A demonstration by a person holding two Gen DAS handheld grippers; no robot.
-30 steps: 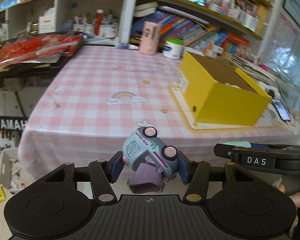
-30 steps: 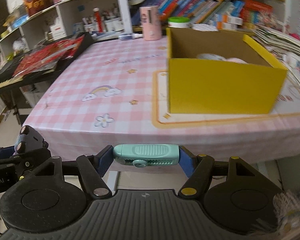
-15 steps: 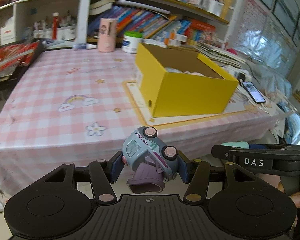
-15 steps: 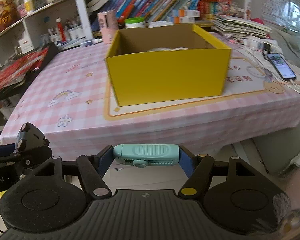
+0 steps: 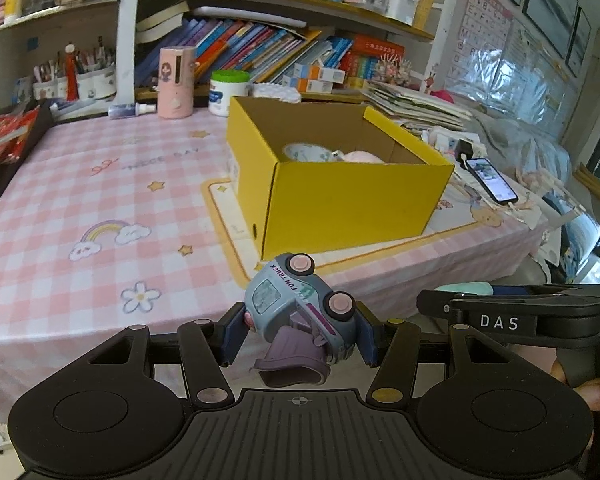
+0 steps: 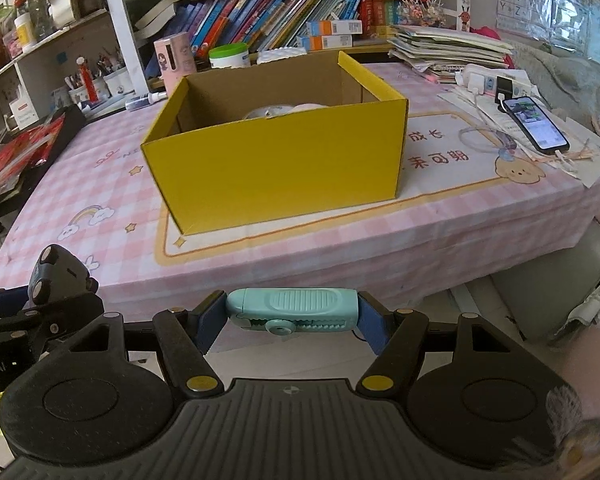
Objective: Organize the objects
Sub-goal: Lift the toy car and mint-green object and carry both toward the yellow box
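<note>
My left gripper is shut on a grey-blue toy truck with pink wheels and a purple scoop, tipped on its side, held off the table's near edge. My right gripper is shut on a mint-green utility knife lying crosswise between the pads. An open yellow cardboard box stands on the pink checked tablecloth ahead of both grippers; a round white item and something pink lie inside. In the right wrist view the toy truck shows at the far left.
A phone on a charging cable and paper stacks lie right of the box. A pink cup and a white jar stand at the table's back edge before crowded bookshelves. Red packets rest on a black surface at the left.
Both grippers have swung to the right along the table's near edge, so the yellow box now sits more centrally ahead. Each still grips its object the same way.
</note>
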